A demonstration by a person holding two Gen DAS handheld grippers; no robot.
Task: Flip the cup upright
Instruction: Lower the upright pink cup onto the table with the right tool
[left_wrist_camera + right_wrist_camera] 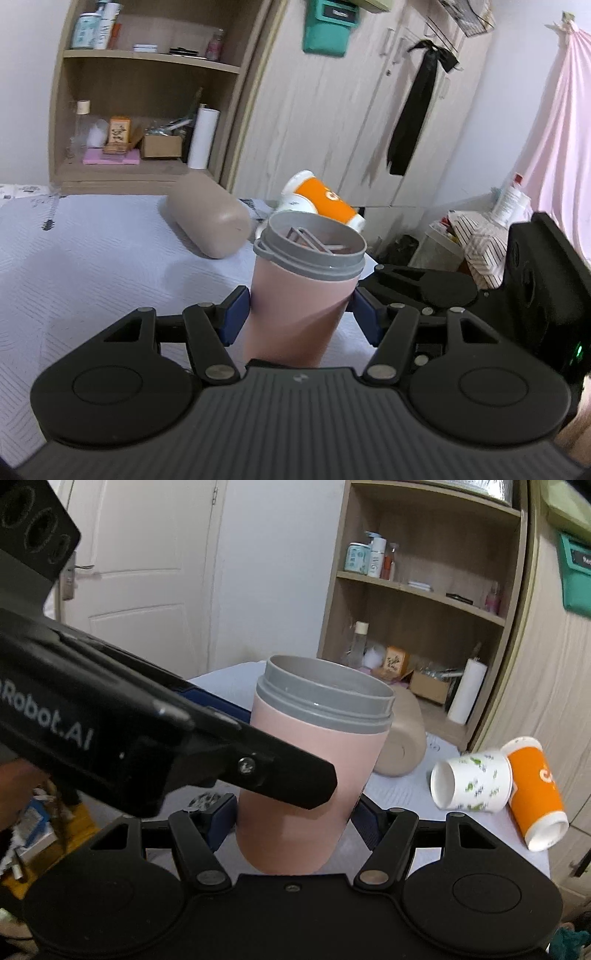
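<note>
A pink cup with a grey rim [295, 295] stands upright, mouth up, over the pale bedspread [92, 266]. My left gripper [301, 314] has its blue pads against both sides of the cup. In the right wrist view the same pink cup [314, 775] sits between the blue pads of my right gripper [295, 819], which also grips it. The left gripper's black arm [147, 731] crosses in front of the cup from the left. The cup's base is hidden behind the gripper bodies.
A tan cylindrical pillow [207, 218] lies behind the cup. An orange paper cup [535, 790] and a white floral paper cup [472, 779] lie on their sides to the right. Wooden shelves [147, 92] and a wardrobe [351, 110] stand behind the bed.
</note>
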